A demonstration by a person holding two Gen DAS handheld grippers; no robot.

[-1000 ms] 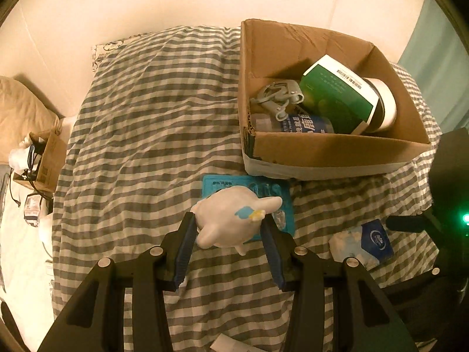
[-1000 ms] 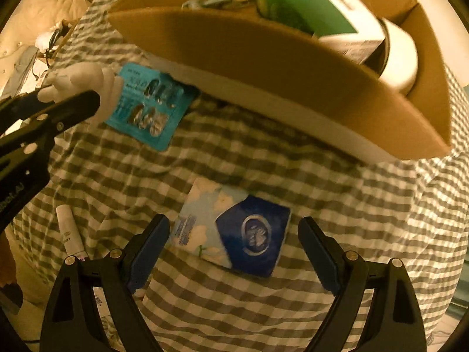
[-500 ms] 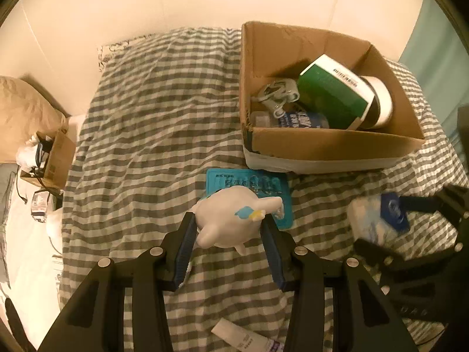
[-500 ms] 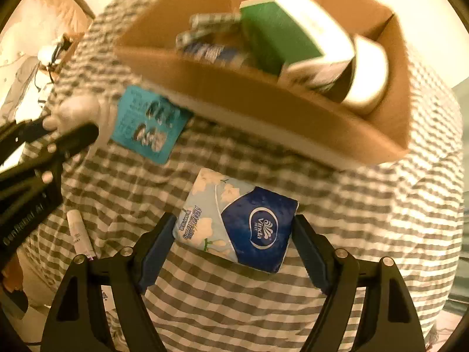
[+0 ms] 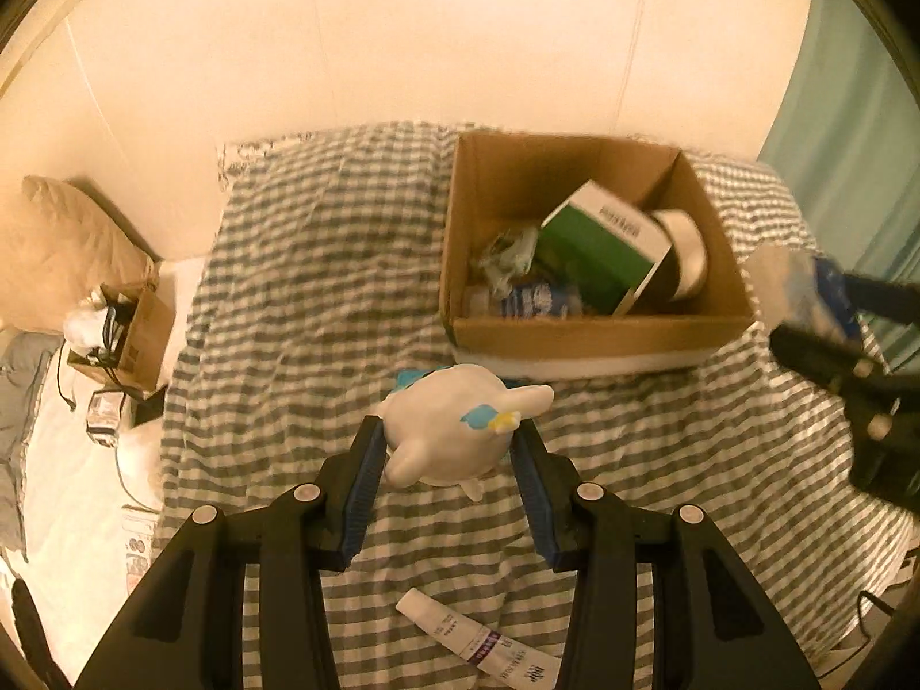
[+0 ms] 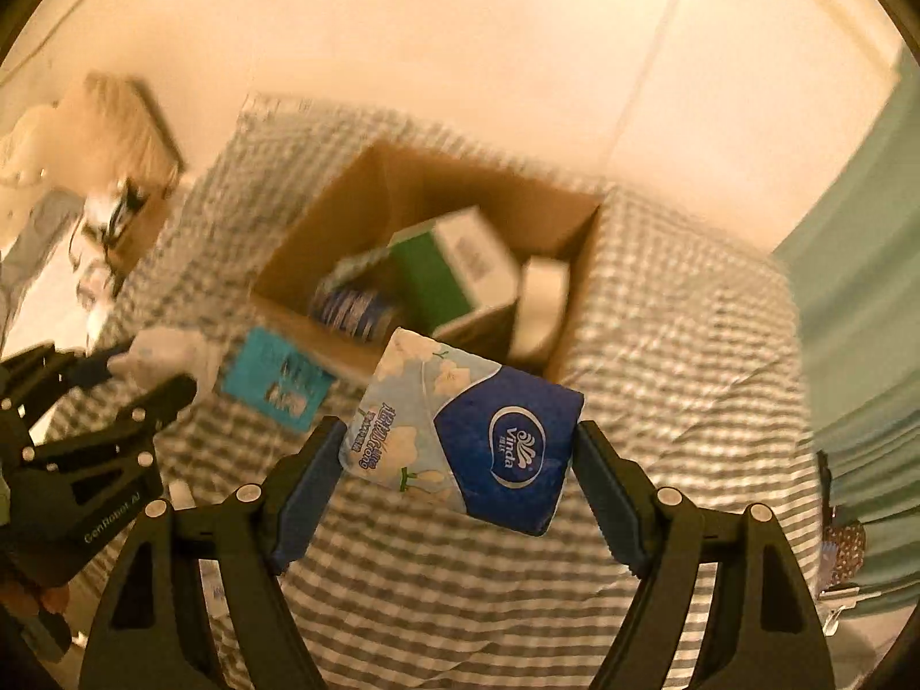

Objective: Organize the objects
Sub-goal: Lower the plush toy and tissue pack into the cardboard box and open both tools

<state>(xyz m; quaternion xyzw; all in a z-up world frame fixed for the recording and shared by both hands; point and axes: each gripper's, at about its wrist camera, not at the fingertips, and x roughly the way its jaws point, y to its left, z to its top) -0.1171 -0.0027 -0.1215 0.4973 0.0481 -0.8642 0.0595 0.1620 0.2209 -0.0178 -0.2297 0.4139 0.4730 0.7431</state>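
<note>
Tissue pack (image 6: 460, 437) crosswise, gripped endwise, right claw (image 6: 460, 460)

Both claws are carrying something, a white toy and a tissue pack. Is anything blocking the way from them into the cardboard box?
Nothing visible does. The white toy and the tissue pack hang above the bed, and the cardboard box is open on top. A green carton and other items already inside leave limited room.

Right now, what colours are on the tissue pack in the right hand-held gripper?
The tissue pack is dark blue and pale blue with white flowers, clearest in the right wrist view.
</note>
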